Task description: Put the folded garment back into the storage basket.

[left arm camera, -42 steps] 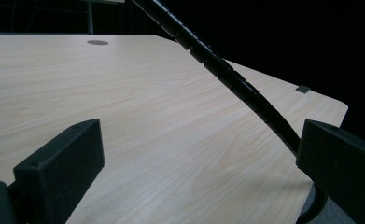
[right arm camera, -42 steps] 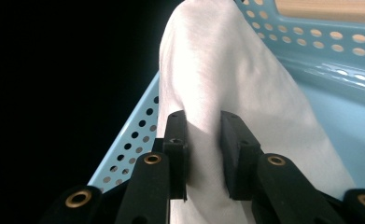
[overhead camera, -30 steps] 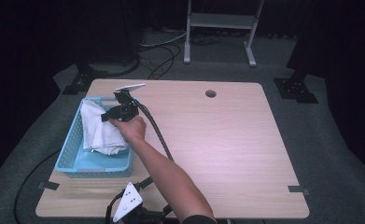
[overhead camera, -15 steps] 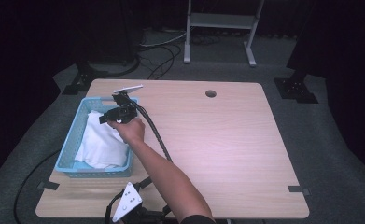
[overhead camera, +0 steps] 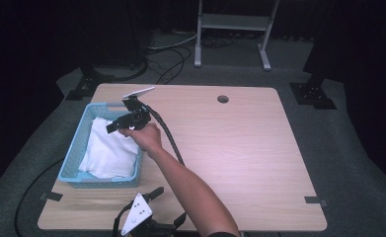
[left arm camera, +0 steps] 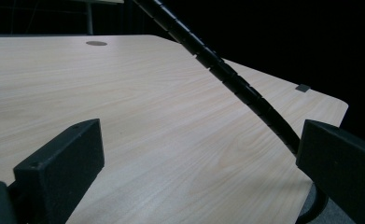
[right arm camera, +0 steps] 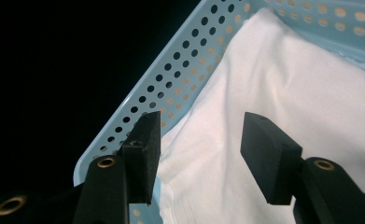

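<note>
At the table's left side stood a light-blue perforated basket, and in it lay a folded white cloth that covered most of its floor. The basket's long axis ran from the near edge of the table toward the far edge, and the cloth lay lengthwise along it, its far end up near the basket's handle wall. In the right gripper view the cloth spread below and beyond the jaws, with the basket's dotted wall running slantwise just outside the left jaw. The right gripper, held in the person's hand, hung above the basket's right rim, pointing left over the cloth; its jaws stood apart with nothing between them and clear of the fabric. The left gripper lay at the near edge of the wooden table, well apart from the basket. In the left gripper view its jaws stood wide apart, gripping nothing, with bare tabletop ahead of them and a black ribbed cable crossing down toward the right jaw.
</note>
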Demonstrator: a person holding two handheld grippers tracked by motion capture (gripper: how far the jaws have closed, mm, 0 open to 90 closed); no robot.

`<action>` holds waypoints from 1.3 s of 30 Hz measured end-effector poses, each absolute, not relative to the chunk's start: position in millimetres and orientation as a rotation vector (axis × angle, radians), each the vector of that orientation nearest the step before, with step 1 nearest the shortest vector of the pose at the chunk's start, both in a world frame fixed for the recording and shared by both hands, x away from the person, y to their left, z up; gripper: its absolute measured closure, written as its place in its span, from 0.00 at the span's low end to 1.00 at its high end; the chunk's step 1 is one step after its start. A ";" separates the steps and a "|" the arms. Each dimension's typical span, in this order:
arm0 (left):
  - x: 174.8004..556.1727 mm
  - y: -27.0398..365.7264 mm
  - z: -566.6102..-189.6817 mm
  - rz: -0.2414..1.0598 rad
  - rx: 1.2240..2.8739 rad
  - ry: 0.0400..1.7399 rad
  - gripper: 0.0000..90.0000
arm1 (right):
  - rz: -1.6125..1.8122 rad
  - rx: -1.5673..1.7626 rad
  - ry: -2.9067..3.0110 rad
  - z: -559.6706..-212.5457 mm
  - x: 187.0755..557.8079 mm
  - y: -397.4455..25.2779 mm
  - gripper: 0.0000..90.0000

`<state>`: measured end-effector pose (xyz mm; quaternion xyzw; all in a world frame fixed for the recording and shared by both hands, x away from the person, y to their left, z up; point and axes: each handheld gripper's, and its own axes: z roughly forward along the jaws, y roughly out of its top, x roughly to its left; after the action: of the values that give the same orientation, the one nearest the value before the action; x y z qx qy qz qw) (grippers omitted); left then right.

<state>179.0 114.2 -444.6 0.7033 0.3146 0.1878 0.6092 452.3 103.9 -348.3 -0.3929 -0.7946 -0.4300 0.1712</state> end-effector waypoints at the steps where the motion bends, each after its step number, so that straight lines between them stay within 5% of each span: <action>1: 179.0 113.5 -444.5 0.434 1.628 0.725 0.01 | -1.232 -1.102 -2.263 -346.7 450.9 102.1 0.52; 19: 180.5 104.4 -446.0 0.446 1.665 0.704 0.01 | -1.331 -0.924 -2.176 -328.5 434.2 59.1 0.19; 39: 179.0 103.2 -449.7 0.450 1.692 0.705 0.01 | -1.428 -0.847 -2.106 -326.8 425.5 8.7 0.14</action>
<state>179.0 103.2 -449.7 0.7260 0.3025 0.1930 0.5867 425.5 8.7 -326.8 -0.3076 -0.7646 -0.5184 0.2280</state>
